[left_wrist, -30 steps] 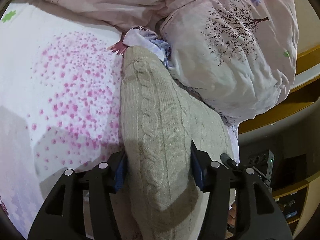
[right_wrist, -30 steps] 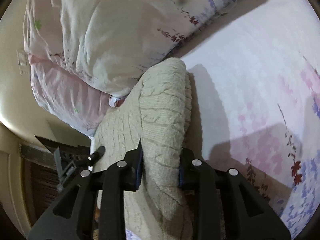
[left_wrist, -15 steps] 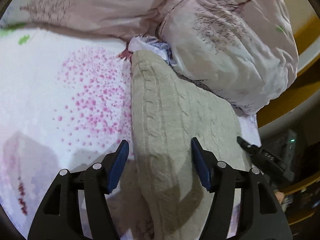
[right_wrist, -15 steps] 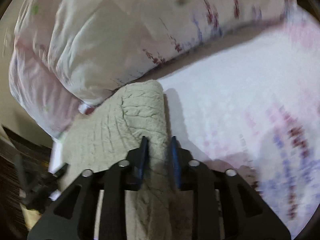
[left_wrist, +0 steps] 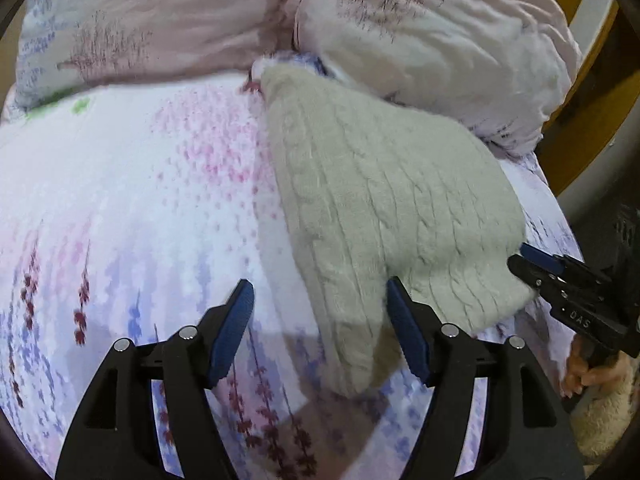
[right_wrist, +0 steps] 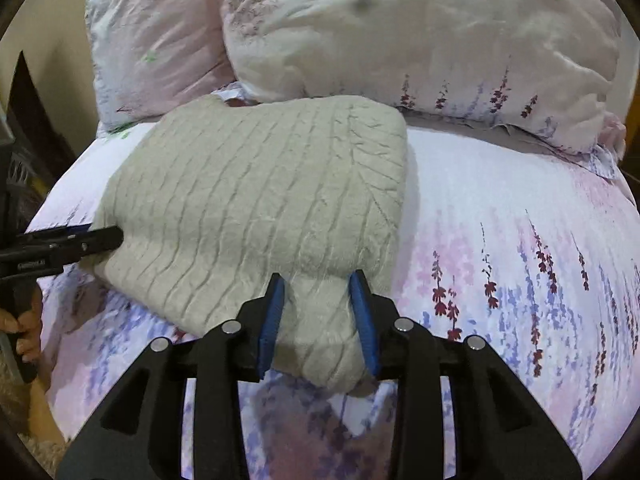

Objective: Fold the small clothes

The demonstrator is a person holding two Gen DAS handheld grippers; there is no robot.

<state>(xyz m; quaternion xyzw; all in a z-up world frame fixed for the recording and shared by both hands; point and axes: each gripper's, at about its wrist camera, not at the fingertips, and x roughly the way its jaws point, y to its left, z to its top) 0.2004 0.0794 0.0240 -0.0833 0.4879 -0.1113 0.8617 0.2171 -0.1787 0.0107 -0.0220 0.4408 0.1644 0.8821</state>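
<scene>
Floral bedsheet [left_wrist: 120,208] below pillows [right_wrist: 400,32]; folded cable-knit sweater [left_wrist: 380,200] lying on it. Left gripper [left_wrist: 320,320] just opening wide, one pad grazing a corner. Right gripper [right_wrist: 318,316] narrow, pinching sweater's edge. Risk: lifting one-handed, unfolding the stack.

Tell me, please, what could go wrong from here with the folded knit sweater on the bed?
1. The left gripper has just been opening its jaws around a corner of the sweater, so only the right gripper pinches it; a pull could drag the fold askew.
2. The sweater's far edge lies against the pillows and may snag there.
</scene>
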